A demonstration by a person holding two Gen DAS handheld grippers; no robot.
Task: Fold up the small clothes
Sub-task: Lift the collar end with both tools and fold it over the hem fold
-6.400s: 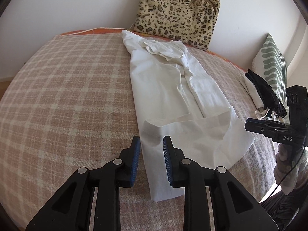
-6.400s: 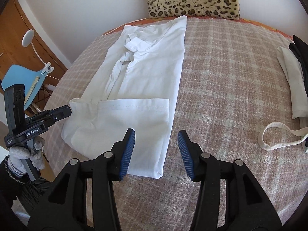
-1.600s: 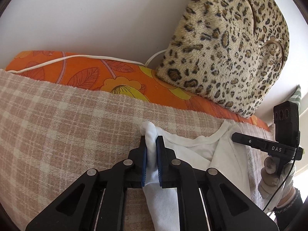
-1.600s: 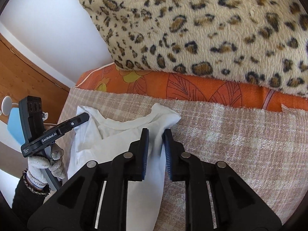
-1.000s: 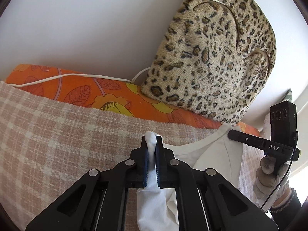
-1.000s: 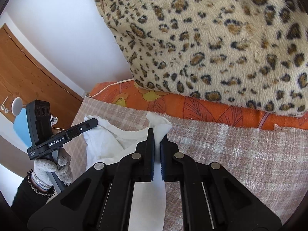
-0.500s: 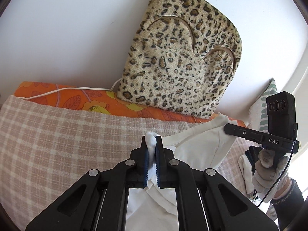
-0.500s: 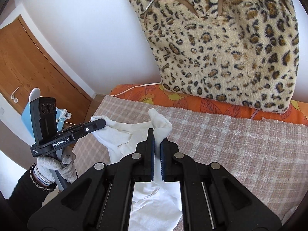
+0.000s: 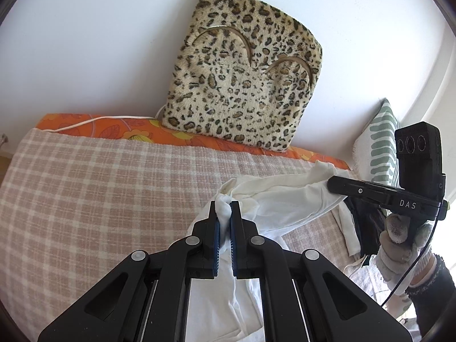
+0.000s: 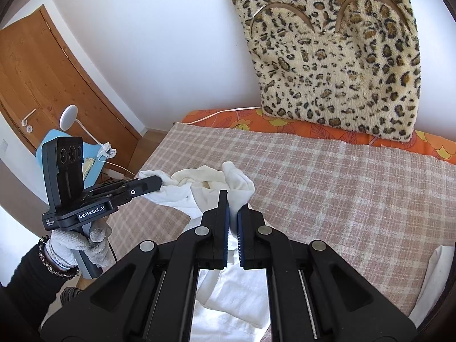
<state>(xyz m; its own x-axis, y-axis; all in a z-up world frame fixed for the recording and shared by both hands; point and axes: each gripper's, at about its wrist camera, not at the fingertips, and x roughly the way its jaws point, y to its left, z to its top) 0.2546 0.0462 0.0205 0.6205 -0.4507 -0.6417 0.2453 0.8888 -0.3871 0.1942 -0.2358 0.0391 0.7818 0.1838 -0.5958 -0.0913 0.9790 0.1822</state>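
Here, left gripper (image 9: pixel 223 216) and right gripper (image 10: pixel 233 216) each clenched on white garment (image 9: pixel 285 205); only right view: one door (image 10: pixel 42 74); only left: one striped cushion (image 9: pixel 380 142).

Both tools pulled back from leopard cushion (image 9: pixel 245 68) — white garment's (image 9: pixel 285 202) far corners lifted off blanket (image 9: pixel 85 188), carried nearer.

From my left tool, the checked blanket (image 9: pixel 99 193) lies bare from 8 to 11 o'clock, open passage. At 12, the leopard cushion (image 9: pixel 242 79) against the wall (image 9: pixel 85 42) blocks the far edge. At 3, dark clothes (image 9: pixel 367 228) and a striped pillow (image 9: pixel 379 145) crowd the bedside.
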